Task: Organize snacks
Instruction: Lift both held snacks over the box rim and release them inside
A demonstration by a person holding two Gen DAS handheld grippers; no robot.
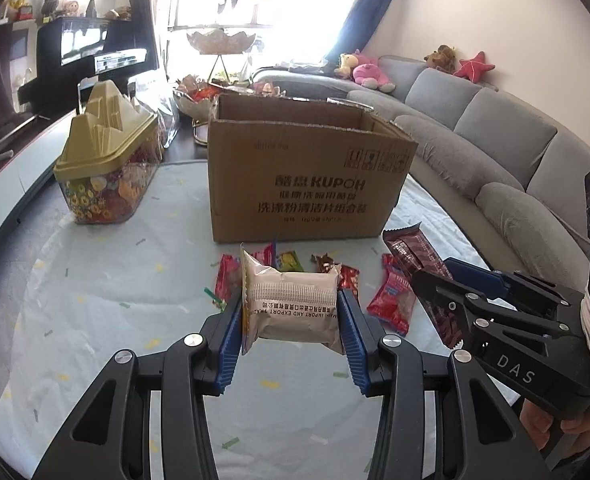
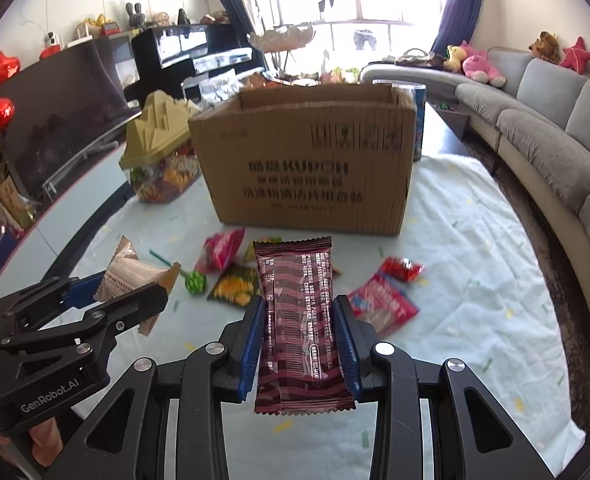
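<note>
You have a snack clamped in each gripper, and both sit in front of the open cardboard box [image 1: 307, 176], which fills the upper middle of both wrist views. Your left gripper [image 1: 291, 316] is closed part-way on a beige wrapped cake [image 1: 295, 304], its blue pads pressing the packet's two short ends so the long axis runs across the frame, left to right. Your right gripper [image 2: 299, 340] is closed narrower on a maroon wafer bar [image 2: 299, 320], held by its long edges, so the bar's long axis points straight ahead toward the box. The open top lies above and beyond both packets in frame, with the near wall between, so each must likely clear that rim before release. Neither hand looks clearly nearer; the bar's far tip appears close to the box's base. Loose snacks remain on the pale cloth over the desk [image 2: 475, 280], among them a red packet [image 2: 383, 308] at right.
</note>
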